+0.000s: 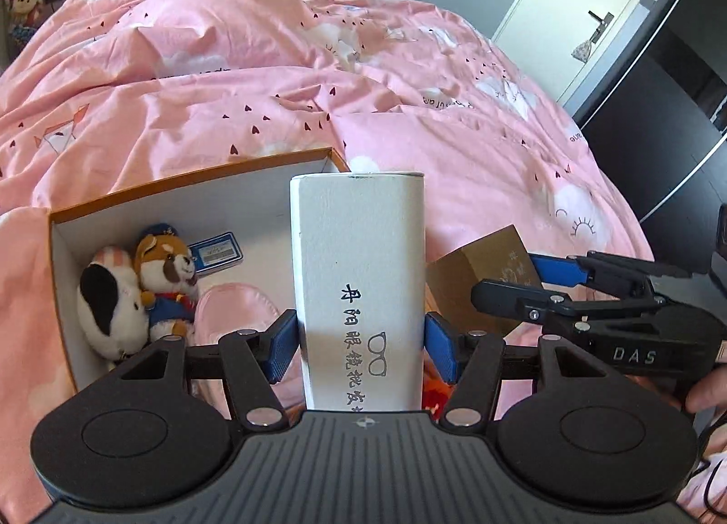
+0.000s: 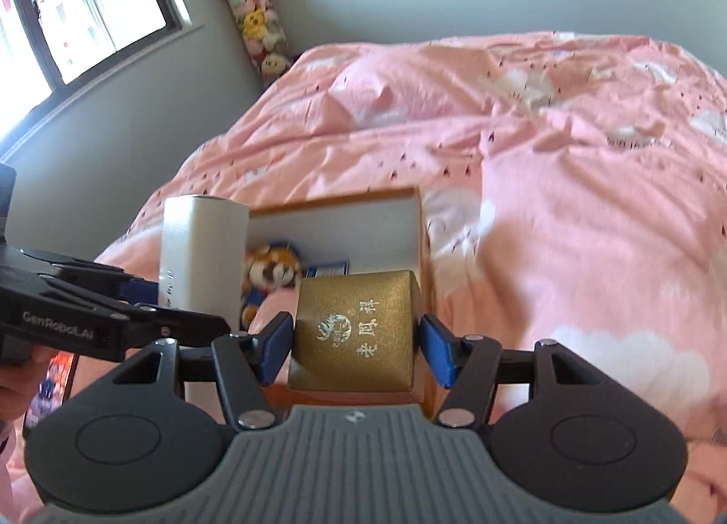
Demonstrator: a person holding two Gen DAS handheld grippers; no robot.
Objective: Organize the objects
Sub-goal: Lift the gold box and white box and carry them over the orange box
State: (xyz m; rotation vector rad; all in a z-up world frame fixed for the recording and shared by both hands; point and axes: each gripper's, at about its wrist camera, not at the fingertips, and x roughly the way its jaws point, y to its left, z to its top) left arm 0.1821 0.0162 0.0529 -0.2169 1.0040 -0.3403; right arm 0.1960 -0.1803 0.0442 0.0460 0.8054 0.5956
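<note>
Only right wrist view shows window (image 2: 82,15).

A: What was the tall white carton (image 1: 359,288)?
B: A glasses box, upright, with black Chinese print and a spectacles sketch on its front, raised over the storage box (image 1: 181,188).
A: And the gold one (image 2: 359,333)?
B: A small gold jewellery box with embossed characters, also raised.
A: The storage box?
B: Open on the bed, orange-rimmed, white inside, holding two plush toys (image 1: 136,292), a blue card (image 1: 218,251) and a pink pouch (image 1: 231,310).
</note>
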